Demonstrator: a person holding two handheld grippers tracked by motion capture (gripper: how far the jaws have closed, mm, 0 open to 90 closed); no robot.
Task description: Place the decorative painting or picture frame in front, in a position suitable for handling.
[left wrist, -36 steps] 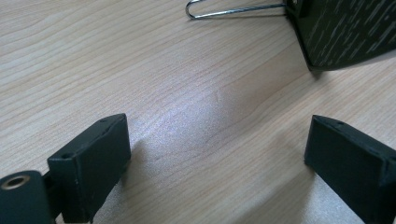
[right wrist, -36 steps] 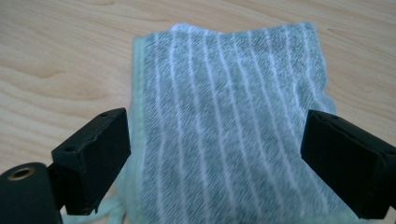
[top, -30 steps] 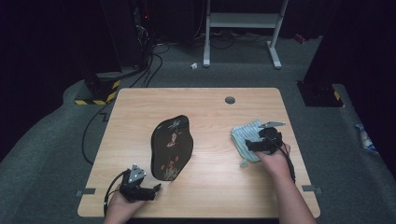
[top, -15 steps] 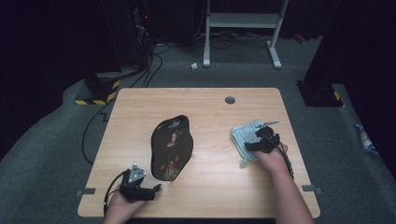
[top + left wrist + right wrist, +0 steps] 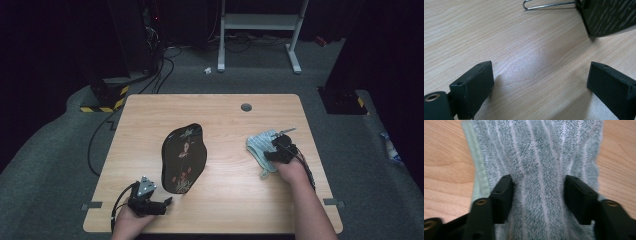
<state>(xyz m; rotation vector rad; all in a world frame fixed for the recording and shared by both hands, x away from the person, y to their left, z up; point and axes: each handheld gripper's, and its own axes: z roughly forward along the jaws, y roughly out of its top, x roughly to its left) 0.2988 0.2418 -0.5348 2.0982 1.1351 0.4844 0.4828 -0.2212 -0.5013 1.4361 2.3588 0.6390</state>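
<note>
Right gripper point(image 5: 537, 195) is pressing down onto the striped cloth point(image 5: 536, 152), jaws part-open with a ridge of cloth between them, not yet pinched tight. In the high view this gripper point(image 5: 280, 150) is sitting at right of centre on the cloth point(image 5: 260, 145), whose long axis is running from upper right to lower left of the frame.

Left gripper point(image 5: 540, 80) is resting with jaws wide over bare table point(image 5: 499, 32); in the high view it point(image 5: 157, 205) is lying at lower left, just below the dark tray point(image 5: 184, 157), whose long axis is running nearly vertically.
</note>
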